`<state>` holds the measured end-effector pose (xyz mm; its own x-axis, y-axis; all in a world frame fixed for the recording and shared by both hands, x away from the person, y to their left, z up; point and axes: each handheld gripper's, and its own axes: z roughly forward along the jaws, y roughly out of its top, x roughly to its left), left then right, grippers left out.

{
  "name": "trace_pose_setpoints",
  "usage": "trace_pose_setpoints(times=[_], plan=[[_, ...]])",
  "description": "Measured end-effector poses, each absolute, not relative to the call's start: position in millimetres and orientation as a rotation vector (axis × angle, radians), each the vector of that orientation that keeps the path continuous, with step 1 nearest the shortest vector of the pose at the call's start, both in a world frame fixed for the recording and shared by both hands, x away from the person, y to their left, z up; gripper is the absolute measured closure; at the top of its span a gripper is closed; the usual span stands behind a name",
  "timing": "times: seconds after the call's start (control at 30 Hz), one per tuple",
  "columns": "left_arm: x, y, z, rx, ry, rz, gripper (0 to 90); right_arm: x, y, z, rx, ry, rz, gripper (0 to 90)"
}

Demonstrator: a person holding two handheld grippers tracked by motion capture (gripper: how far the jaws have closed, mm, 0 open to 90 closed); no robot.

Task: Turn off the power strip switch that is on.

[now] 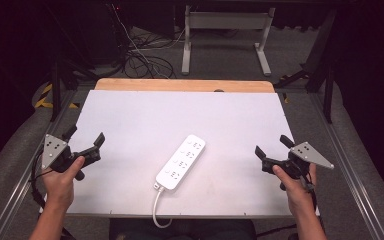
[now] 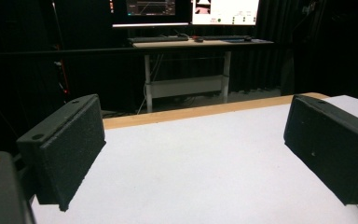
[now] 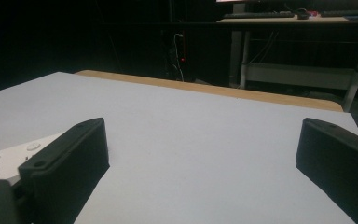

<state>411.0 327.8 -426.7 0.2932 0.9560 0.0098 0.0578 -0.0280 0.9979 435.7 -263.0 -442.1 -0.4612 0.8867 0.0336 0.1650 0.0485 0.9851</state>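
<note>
White counter [image 1: 130,115], wood strip along its far edge. Left gripper [image 1: 86,141] at 9 o'clock near the counter's left edge, held in the left hand [image 1: 62,182]; jaws spread wide, nothing between them. White power strip [image 1: 181,161] lies flat near centre, towards 6 o'clock, angled from 7 to 1 o'clock, cord running off the near edge. Right gripper [image 1: 272,145] at 3 o'clock, well apart from the strip, jaws spread, empty, gripped by the right hand [image 1: 296,186].
</note>
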Motion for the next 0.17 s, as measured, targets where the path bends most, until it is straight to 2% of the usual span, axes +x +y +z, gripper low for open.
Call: trace_pose_setpoints(times=[0.17], plan=[[415.6,327.0,-427.1,1.404,1.018,0.971,5.3,437.3,-261.9,-442.7,1.058,1.713,1.464,2.7]])
